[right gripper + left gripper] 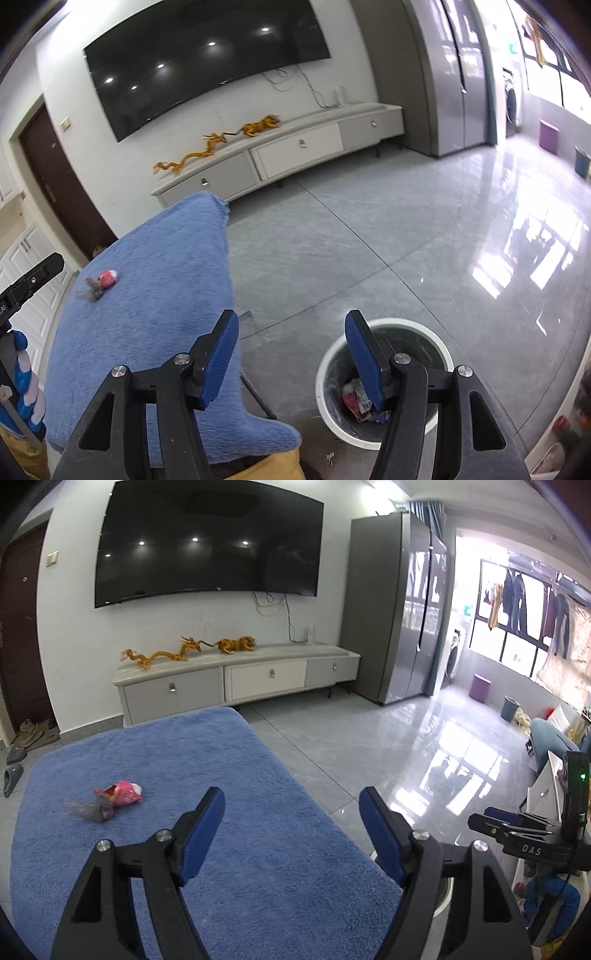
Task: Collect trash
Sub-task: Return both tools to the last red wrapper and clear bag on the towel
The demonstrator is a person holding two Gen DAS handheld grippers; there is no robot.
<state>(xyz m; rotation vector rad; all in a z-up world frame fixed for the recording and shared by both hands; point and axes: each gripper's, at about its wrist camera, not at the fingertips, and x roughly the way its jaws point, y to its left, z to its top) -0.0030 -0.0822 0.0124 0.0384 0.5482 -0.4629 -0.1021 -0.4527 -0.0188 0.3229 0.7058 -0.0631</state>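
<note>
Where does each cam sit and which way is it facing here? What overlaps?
Left wrist: on the left gripper, above the blue blanket, facing the TV wall; shows its own open, empty jaws and the right gripper at right.
Right wrist: on the right gripper, tilted down over the bin and floor; own jaws open, empty; a gloved hand at left.
Shared: blanket, pink wrapper, TV, cabinet, fridge.

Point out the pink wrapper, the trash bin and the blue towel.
pink wrapper [123, 794]: left wrist view, middle of the crumpled packet.
trash bin [327, 360]: right wrist view, left white rim.
blue towel [221, 760]: left wrist view, bare pile.
</note>
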